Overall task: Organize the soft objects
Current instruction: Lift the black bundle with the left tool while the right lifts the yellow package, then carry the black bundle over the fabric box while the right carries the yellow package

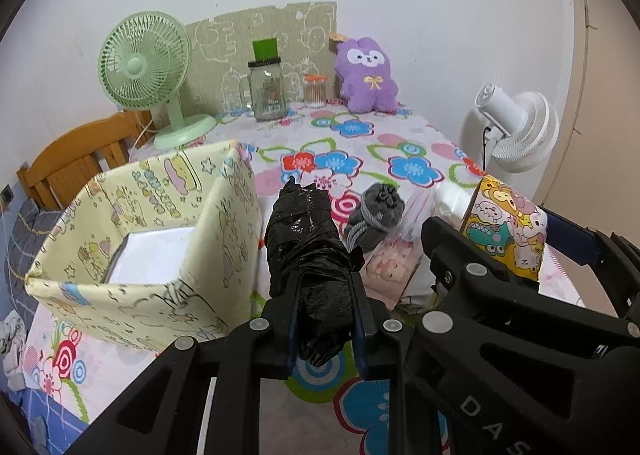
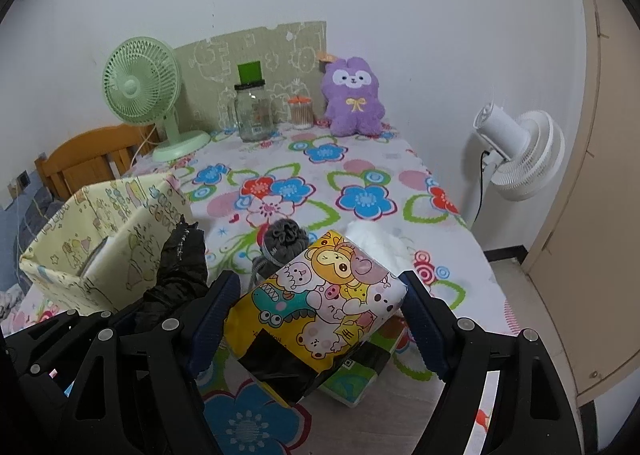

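Note:
My left gripper [image 1: 325,329] is shut on a black plastic bag roll [image 1: 308,255] and holds it above the table, just right of the yellow cartoon storage box [image 1: 160,215]. My right gripper [image 2: 320,319] is shut on a cartoon-print tissue pack [image 2: 320,295] and holds it a little above the table; the pack also shows in the left wrist view [image 1: 508,227]. A grey drawstring pouch [image 1: 376,211] lies on the flowered tablecloth [image 1: 360,159] between the two grippers, and it shows in the right wrist view [image 2: 284,243]. The box [image 2: 104,239] holds something white.
More tissue packs [image 1: 392,263] lie under and beside the held pack. At the table's back stand a green desk fan [image 1: 148,71], a glass jar [image 1: 266,89], a cotton-swab tub [image 1: 315,91] and a purple plush [image 1: 366,75]. A white floor fan [image 2: 516,151] stands right of the table, a wooden chair [image 1: 76,159] left.

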Tool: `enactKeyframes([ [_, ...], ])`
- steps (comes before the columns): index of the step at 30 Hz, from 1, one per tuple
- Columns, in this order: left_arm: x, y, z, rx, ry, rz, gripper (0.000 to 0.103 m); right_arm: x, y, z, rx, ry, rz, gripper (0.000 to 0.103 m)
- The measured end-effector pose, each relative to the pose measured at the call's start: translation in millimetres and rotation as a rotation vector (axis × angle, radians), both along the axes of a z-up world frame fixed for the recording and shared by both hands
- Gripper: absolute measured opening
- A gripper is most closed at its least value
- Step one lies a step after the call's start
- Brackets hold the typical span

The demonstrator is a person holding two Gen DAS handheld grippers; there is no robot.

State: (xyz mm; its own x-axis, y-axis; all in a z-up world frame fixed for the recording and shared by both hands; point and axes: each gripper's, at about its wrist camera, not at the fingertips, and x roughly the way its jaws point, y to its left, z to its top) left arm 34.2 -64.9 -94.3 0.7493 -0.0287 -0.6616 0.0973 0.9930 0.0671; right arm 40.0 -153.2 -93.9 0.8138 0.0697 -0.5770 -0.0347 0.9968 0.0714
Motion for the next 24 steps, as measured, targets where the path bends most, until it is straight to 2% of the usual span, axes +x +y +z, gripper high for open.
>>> enactKeyframes([
  [24, -11.6, 7.8, 62.2, -0.033, -0.089, -0.057, 0.02, -14.8, 9.0, 63.7, -0.018, -0.078, -0.009, 0.083],
])
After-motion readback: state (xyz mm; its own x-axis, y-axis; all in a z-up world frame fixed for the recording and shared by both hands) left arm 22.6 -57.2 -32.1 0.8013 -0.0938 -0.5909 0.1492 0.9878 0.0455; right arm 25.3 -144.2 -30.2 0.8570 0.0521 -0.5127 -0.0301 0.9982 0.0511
